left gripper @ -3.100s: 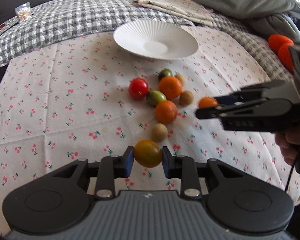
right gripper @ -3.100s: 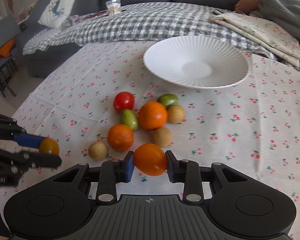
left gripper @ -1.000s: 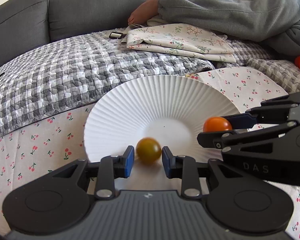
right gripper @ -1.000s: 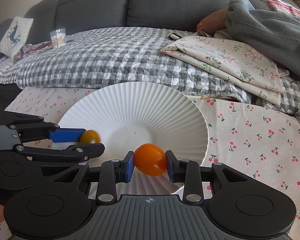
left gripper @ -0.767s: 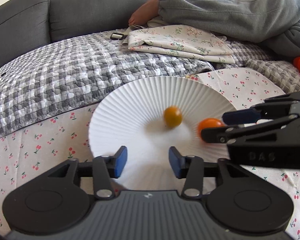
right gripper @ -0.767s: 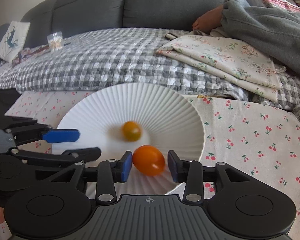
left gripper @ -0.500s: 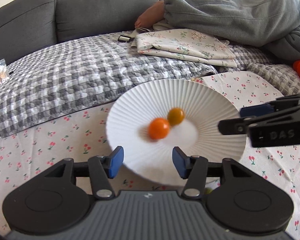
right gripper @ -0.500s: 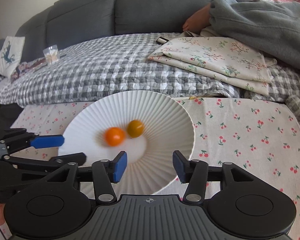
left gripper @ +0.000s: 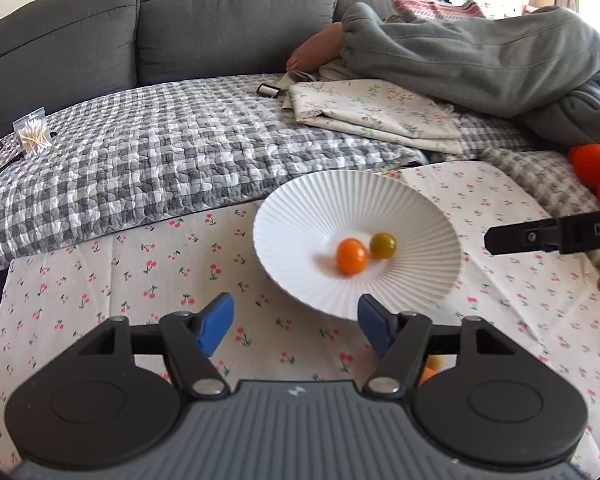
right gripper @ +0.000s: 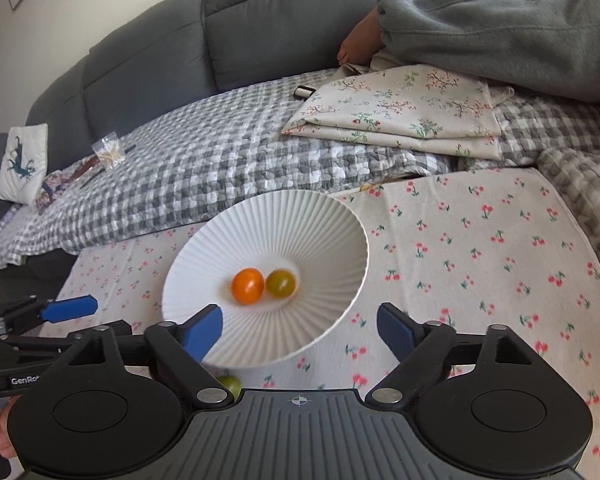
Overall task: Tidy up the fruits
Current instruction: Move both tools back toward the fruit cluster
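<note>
A white ribbed plate stands on the cherry-print cloth. In it lie an orange tomato and an olive-brown tomato, touching side by side; the right wrist view shows the same orange tomato and olive-brown tomato. My left gripper hangs above the cloth at the plate's near rim. Its jaws are opening, with nothing between them. My right gripper is over the plate's near edge. Its jaws are also opening and hold nothing.
A green fruit peeks out below the right gripper and orange fruit behind the left one. A checked quilt, folded floral cloth, a person's foot and grey blanket lie behind the plate. A bag of swabs sits far left.
Both grippers opened and let their tomatoes go into the plate, then drew back and rose. The two tomatoes rolled together at the plate's middle.
</note>
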Demonstrator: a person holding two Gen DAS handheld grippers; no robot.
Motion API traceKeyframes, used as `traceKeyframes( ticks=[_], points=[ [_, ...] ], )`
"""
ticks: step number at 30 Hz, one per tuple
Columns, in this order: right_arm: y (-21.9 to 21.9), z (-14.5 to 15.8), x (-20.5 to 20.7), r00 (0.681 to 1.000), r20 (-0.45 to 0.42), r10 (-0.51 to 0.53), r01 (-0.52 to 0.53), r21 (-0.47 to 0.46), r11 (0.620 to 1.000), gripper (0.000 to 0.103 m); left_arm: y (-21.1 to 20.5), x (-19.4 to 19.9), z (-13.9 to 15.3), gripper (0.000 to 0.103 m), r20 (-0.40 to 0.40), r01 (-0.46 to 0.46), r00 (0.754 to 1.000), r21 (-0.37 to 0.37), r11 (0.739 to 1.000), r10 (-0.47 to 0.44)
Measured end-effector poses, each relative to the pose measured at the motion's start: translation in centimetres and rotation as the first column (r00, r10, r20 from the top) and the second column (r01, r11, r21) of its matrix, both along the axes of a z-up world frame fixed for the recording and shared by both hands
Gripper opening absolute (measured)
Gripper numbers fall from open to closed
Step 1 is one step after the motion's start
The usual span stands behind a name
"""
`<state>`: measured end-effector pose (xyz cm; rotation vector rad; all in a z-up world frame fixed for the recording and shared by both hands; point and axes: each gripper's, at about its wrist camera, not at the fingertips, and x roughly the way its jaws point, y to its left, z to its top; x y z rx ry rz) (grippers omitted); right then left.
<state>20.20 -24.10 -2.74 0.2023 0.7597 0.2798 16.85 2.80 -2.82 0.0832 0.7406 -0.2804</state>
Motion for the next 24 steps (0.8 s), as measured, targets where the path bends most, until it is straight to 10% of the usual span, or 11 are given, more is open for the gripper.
traceKeyframes(
  ticks=[14, 24],
  points=[
    [0.1, 0.4, -7.2, 0.992, -0.09, 0.088, -0.082, 0.075, 0.994, 0.097, 1.4, -6.1, 0.1, 0.097, -0.059, 0.037, 0.997, -0.061, 0.997, -0.04],
    [1.6, -1.2, -8.8, 0.986, -0.09, 0.141, -0.145, -0.036, 0.989, 0.097, 0.8, -7.3, -2.5, 0.102, -0.108, 0.047, 0.993, -0.036, 0.998, -0.05]
  ],
)
